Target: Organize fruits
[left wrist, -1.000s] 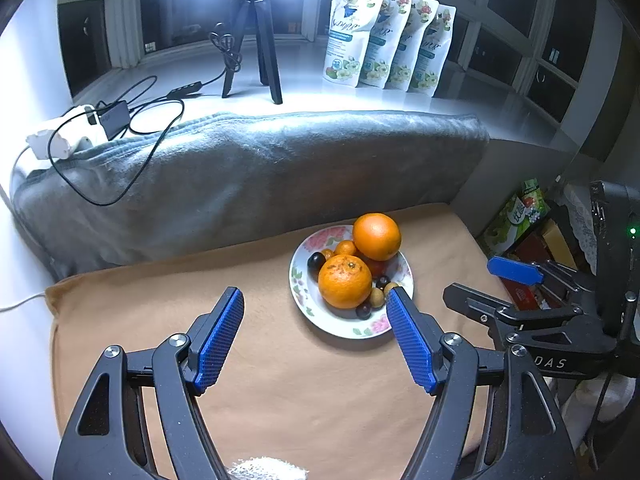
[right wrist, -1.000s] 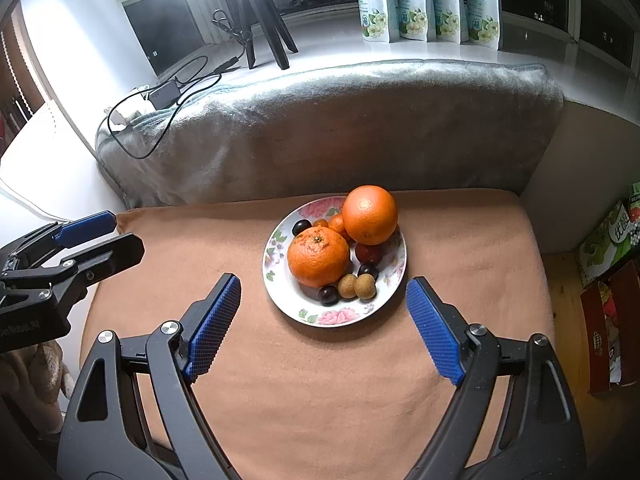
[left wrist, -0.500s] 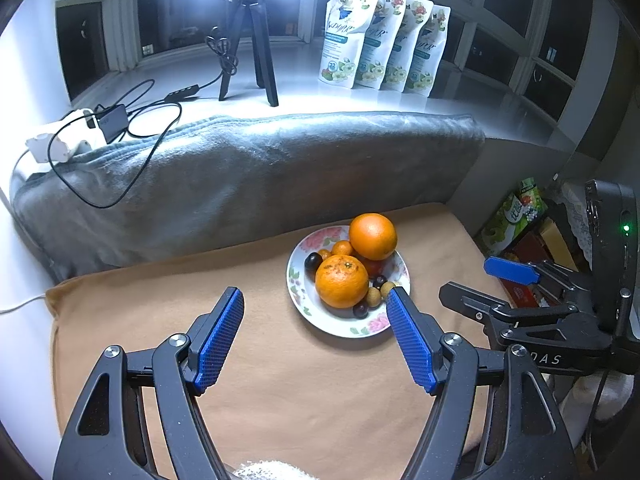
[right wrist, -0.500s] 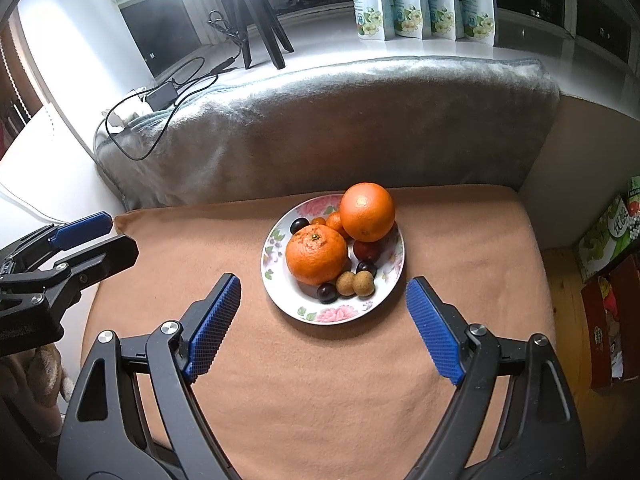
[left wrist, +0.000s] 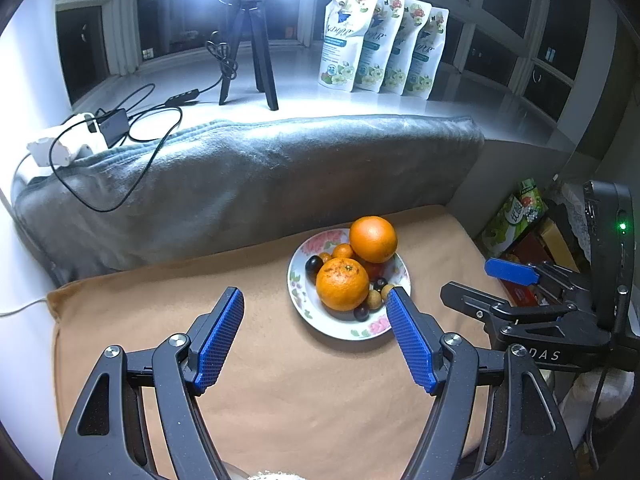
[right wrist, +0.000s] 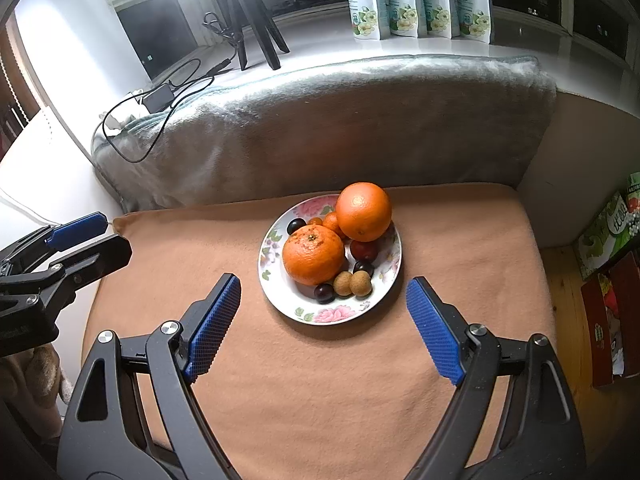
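Observation:
A white floral plate [left wrist: 340,328] [right wrist: 312,314] rests on a tan cloth and holds two big oranges [left wrist: 342,285] [right wrist: 363,212], small tangerines, dark plums and two brown longans [right wrist: 352,283]. In the left wrist view my left gripper [left wrist: 314,300] hangs open above the cloth, just near of the plate, empty. My right gripper [right wrist: 324,288] is open too, wide, its blue pads either side of the plate's near edge and above it, holding nothing. Each gripper shows at the edge of the other's view: the right one [left wrist: 500,284], the left one [right wrist: 86,240].
A grey blanket roll [right wrist: 320,120] lies behind the cloth. On the white sill beyond stand a black tripod [left wrist: 250,48], cables with a power strip [left wrist: 68,144] and several white pouches [left wrist: 384,40]. Boxes [right wrist: 608,240] sit on the floor at the right.

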The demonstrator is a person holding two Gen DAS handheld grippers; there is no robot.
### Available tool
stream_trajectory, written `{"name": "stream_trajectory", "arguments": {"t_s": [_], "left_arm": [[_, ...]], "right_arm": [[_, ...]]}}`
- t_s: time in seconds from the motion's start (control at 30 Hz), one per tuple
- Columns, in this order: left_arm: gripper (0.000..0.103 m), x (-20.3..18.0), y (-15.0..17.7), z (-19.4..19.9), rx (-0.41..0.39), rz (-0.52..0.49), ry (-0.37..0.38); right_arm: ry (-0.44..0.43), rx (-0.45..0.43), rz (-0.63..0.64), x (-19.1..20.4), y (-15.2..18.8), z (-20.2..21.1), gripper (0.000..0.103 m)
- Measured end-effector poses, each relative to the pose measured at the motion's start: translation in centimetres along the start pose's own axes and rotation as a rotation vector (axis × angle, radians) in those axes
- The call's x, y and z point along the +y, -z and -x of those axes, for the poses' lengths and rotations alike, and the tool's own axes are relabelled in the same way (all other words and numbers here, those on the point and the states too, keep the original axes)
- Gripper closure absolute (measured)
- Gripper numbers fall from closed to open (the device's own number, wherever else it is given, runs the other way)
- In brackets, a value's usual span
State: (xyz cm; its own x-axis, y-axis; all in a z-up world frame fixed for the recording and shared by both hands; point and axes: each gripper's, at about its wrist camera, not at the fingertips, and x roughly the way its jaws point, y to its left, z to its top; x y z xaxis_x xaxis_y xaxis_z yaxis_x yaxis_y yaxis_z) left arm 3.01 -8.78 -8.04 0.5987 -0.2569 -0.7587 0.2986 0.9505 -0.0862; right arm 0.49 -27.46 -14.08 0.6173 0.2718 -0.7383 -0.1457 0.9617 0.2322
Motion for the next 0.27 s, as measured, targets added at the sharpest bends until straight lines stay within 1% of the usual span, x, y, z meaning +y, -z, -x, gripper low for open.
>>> {"name": "stream_trajectory", "arguments": {"t_s": [0.27], "left_arm": [[0.029,-0.13,0.05,-0.03,0.002,0.0,0.0]], "right_arm": [[0.002,0.001,0.0,-0.21,0.11,-0.03,0.016]]}}
